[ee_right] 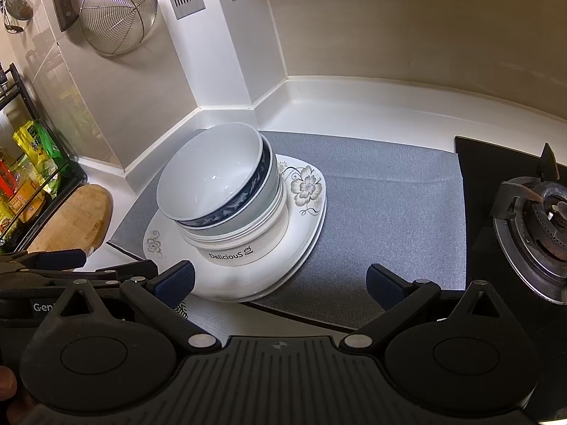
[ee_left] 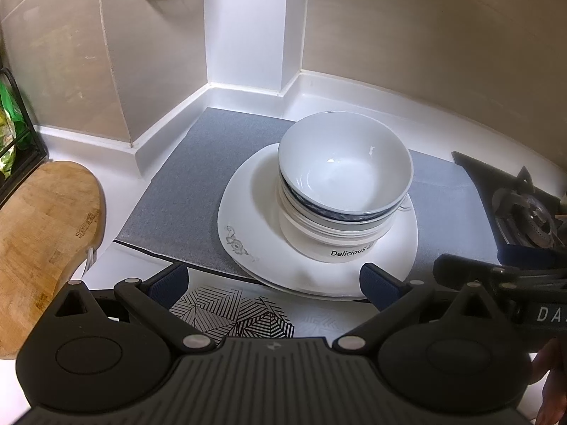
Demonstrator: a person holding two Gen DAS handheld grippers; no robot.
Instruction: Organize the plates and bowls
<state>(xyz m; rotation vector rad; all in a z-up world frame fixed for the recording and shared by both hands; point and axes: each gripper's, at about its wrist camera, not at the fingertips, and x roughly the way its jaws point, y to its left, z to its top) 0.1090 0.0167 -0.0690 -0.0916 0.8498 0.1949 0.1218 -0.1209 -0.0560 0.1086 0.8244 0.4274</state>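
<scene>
A stack of bowls (ee_left: 345, 177) (ee_right: 219, 191) stands on stacked white floral plates (ee_left: 255, 219) (ee_right: 304, 191), all on a grey mat (ee_left: 191, 184) (ee_right: 382, 191). The top bowl is white with a blue band; the lowest reads "Delicious". My left gripper (ee_left: 274, 279) is open just in front of the plates' near rim, nothing between its fingers. In the right wrist view my right gripper (ee_right: 280, 278) is open too, over the mat at the plates' near right edge, holding nothing. Each gripper shows at the edge of the other's view.
A wooden cutting board (ee_left: 39, 233) (ee_right: 71, 219) lies to the left by a black rack of packets (ee_right: 28, 184). A gas stove burner (ee_right: 542, 212) (ee_left: 524, 219) sits to the right. A wire strainer (ee_right: 117, 14) hangs on the wall. A black-and-white patterned sheet (ee_left: 234, 315) lies near the counter front.
</scene>
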